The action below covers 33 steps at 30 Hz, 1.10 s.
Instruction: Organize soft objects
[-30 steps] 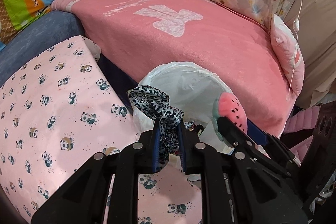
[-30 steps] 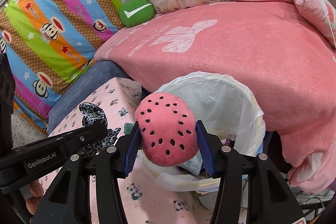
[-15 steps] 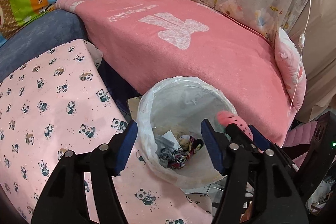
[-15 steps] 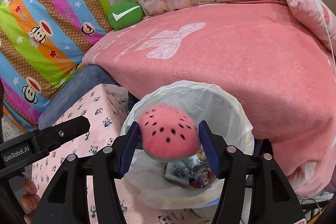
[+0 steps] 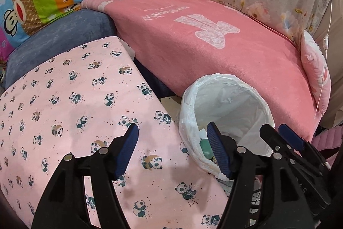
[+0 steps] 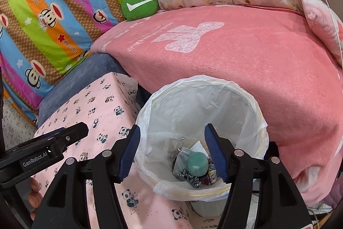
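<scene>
Both tools hang with jaws spread and nothing between them: the right gripper [image 6: 172, 151] directly above the lined bin [image 6: 253, 104], the left gripper [image 5: 172, 149] at the bin's near-left edge, over the panda cloth [image 5: 64, 100]. In the bin's bottom lie a teal soft piece [image 6: 197, 164], a leopard-print scrap [image 6: 189, 177] and a grey pouch [image 6: 182, 159]. Beyond the bin, 1 green cushion [image 6: 139, 6] sits on the pink blanket [image 6: 246, 53]; it looks like the only piece left, if it counts.
</scene>
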### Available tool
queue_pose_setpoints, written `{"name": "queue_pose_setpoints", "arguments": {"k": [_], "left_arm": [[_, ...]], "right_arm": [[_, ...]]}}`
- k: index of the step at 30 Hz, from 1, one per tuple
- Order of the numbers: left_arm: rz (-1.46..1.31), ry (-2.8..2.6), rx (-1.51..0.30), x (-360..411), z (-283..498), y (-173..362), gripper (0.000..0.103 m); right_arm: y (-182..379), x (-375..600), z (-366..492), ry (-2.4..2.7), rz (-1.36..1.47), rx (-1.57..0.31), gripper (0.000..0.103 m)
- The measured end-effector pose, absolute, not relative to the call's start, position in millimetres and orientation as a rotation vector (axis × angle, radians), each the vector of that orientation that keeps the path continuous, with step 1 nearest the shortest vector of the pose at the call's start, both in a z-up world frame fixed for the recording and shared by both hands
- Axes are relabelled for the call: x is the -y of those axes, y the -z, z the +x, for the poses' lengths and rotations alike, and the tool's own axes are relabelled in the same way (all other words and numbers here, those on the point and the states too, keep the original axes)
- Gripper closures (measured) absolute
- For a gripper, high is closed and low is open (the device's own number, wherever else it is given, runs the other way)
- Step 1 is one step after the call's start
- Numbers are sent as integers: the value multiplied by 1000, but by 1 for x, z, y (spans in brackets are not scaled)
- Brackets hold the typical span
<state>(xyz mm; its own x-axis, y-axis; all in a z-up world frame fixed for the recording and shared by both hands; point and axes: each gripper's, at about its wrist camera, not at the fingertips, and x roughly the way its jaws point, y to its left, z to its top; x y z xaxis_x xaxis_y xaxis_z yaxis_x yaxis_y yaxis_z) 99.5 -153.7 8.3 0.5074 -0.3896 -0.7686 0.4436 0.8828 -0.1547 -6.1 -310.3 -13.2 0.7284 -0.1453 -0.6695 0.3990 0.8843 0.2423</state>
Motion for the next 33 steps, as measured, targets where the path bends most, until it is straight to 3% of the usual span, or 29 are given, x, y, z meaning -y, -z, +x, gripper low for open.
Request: {"name": "queue_pose_setpoints", "arguments": {"k": [13, 23, 33], "left_arm": [[124, 403, -858, 128, 82, -6, 17], [124, 361, -866, 113, 74, 1, 10], [126, 343, -884, 106, 66, 8, 10]], "right_arm": [[6, 288, -17, 352, 283, -738, 34], [7, 274, -22, 393, 211, -769, 19], [9, 267, -28, 409, 180, -790, 16]]}}
